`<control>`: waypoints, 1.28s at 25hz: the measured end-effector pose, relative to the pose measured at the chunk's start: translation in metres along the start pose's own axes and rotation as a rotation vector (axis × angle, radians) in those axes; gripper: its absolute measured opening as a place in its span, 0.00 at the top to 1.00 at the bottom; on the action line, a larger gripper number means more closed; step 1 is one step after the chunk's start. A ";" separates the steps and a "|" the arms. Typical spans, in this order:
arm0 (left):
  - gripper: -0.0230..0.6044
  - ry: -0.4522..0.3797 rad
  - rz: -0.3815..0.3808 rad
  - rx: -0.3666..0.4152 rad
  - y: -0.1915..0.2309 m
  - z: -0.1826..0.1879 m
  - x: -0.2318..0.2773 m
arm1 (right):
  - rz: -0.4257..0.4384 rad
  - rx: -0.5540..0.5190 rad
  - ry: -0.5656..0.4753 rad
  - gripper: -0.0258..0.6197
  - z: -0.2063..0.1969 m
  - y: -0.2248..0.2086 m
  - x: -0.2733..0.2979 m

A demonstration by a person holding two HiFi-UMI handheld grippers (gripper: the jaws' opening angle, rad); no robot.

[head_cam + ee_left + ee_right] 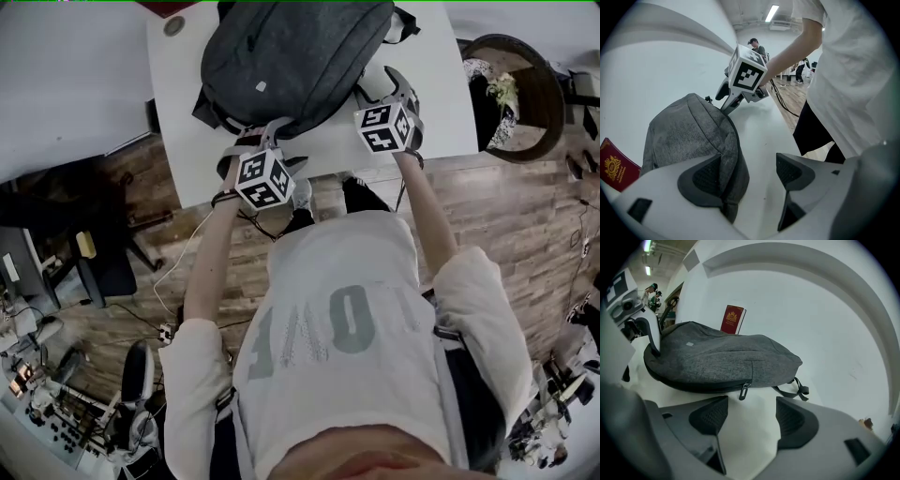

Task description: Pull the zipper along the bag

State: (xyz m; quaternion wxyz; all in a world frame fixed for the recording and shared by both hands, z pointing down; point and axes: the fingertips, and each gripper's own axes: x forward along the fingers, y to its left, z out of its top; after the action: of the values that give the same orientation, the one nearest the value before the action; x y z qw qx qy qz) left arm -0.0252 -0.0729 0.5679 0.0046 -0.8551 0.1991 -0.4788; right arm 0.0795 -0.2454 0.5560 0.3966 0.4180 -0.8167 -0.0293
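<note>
A grey fabric backpack (291,56) lies on the white table (183,103). Its black zipper runs along the near edge, and the metal pull (744,391) hangs just ahead of my right gripper (747,416), which is open with nothing between its pads. In the head view the right gripper (386,89) sits at the bag's near right corner. My left gripper (265,131) is at the bag's near left end, open. A fold of the bag (701,136) rests against its left pad (710,176), and the right pad is apart from it.
A red booklet (732,319) stands behind the bag against the white wall. A dark round basket (514,94) sits on the wooden floor right of the table. An office chair (103,272) and cables lie to the left. People stand far off in the left gripper view.
</note>
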 end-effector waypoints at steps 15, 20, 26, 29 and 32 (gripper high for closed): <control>0.38 -0.005 0.010 -0.001 0.000 0.000 0.000 | -0.082 -0.023 0.022 0.68 0.005 -0.002 0.018; 0.38 -0.006 0.015 -0.004 0.001 0.000 0.002 | -0.090 -0.035 0.030 0.71 0.004 0.000 0.021; 0.38 -0.010 0.017 -0.001 0.001 -0.001 0.001 | -0.130 0.020 0.034 0.83 0.005 0.000 0.013; 0.38 -0.011 0.019 0.000 0.001 -0.001 0.001 | -0.113 -0.007 0.027 0.84 0.006 0.002 0.014; 0.38 -0.012 0.021 0.002 0.001 0.000 0.001 | -0.078 -0.067 0.025 0.90 0.007 0.006 0.015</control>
State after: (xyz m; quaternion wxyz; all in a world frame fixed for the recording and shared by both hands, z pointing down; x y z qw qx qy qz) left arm -0.0251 -0.0741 0.5680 0.0118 -0.8557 0.2077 -0.4739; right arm 0.0657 -0.2537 0.5625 0.4190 0.4366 -0.7933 -0.0669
